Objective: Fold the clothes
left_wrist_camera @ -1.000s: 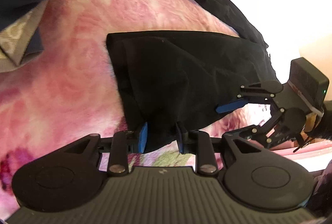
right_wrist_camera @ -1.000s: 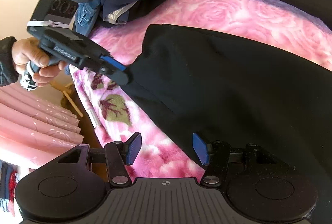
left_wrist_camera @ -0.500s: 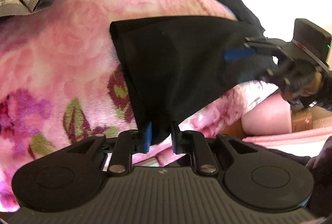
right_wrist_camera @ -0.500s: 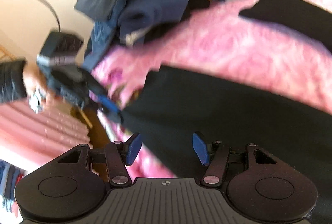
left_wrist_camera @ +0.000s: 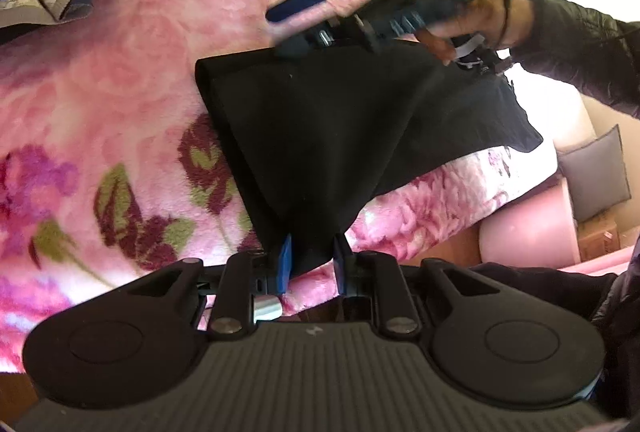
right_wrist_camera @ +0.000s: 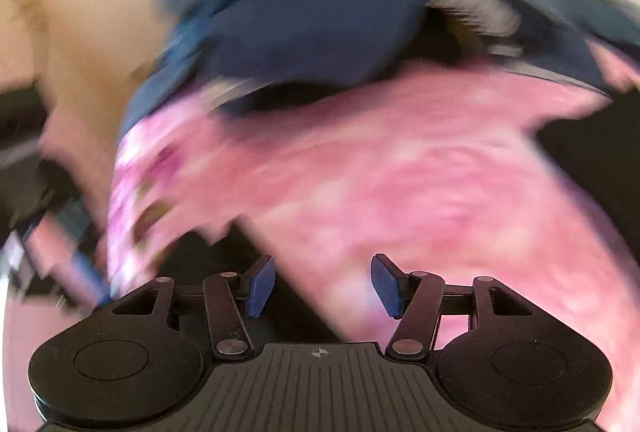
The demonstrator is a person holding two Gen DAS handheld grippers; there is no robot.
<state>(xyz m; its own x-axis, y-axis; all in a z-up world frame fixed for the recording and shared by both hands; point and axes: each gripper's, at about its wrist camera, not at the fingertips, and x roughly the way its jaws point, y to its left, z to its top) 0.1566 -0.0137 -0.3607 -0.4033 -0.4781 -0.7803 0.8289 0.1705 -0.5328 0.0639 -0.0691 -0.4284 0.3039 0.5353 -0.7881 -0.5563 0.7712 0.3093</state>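
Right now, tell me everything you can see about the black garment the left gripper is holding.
The black garment is plain, matte, soft-looking cloth, already folded over itself with a doubled edge on its left side. It lies spread on the pink floral blanket, and its right part hangs past the blanket's edge. Its near corner is gathered into a point, pinched by the left gripper. The right gripper hovers open at its far edge; contact there is unclear.

Black garment (left_wrist_camera: 344,136) on pink floral blanket (left_wrist_camera: 120,104).
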